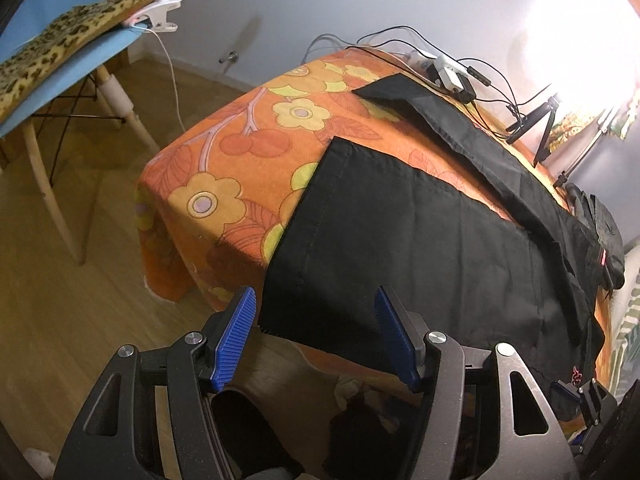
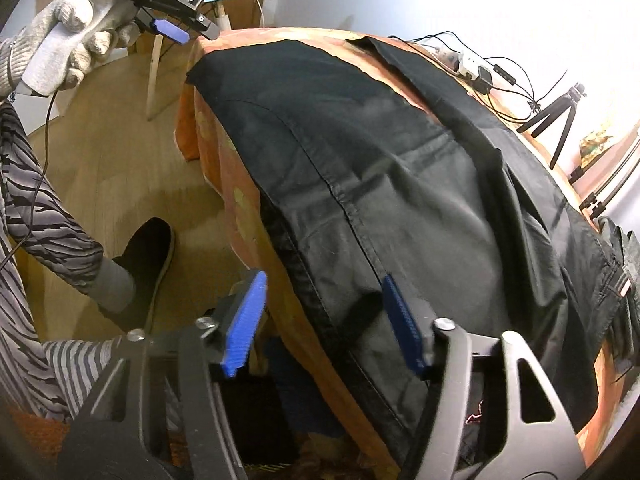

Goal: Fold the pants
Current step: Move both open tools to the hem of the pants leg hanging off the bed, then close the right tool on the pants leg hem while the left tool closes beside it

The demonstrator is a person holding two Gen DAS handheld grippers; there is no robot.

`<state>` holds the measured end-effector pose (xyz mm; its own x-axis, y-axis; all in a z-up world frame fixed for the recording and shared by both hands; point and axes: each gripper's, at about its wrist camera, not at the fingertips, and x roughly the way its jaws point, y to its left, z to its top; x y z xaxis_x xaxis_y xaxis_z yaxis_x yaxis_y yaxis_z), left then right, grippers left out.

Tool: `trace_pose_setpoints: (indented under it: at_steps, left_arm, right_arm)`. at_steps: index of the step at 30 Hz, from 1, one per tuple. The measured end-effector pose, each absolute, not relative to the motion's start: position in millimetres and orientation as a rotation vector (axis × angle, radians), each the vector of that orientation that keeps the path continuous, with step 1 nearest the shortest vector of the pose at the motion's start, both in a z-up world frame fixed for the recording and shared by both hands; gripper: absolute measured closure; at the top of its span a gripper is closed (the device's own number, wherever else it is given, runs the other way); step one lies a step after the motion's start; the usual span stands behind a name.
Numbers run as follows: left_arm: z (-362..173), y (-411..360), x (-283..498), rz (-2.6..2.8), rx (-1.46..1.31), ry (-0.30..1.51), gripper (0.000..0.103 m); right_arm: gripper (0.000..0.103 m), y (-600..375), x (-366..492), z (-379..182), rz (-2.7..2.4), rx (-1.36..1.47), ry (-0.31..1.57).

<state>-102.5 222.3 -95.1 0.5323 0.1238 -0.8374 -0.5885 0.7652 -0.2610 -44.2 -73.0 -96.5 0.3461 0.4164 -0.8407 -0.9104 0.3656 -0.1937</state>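
Black pants (image 1: 400,236) lie spread flat on a table under an orange flowered cloth (image 1: 224,168), with both legs running away toward the far left. The near leg's hem hangs over the front edge. My left gripper (image 1: 316,316) is open and empty, its blue pads on either side of the near leg's hem corner, just at the table's front edge. In the right wrist view the pants (image 2: 400,184) fill the frame. My right gripper (image 2: 324,312) is open and empty, straddling the pants' near side seam at the table's edge. The left gripper also shows there (image 2: 176,28), held in a gloved hand.
A blue chair (image 1: 60,76) with a leopard cushion stands on the wooden floor at left. Cables and a white power strip (image 1: 448,70) lie at the table's far edge. A small tripod (image 1: 540,124) and a bright lamp are at right. The person's slippered foot (image 2: 140,256) is beside the table.
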Motion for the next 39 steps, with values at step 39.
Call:
trace_pose_setpoints:
  at_steps: [39]
  left_arm:
    - [-135.7, 240.9, -92.7, 0.422, -0.721, 1.013, 0.032]
  right_arm:
    - [0.085, -83.2, -25.7, -61.9, 0.981, -0.577, 0.794]
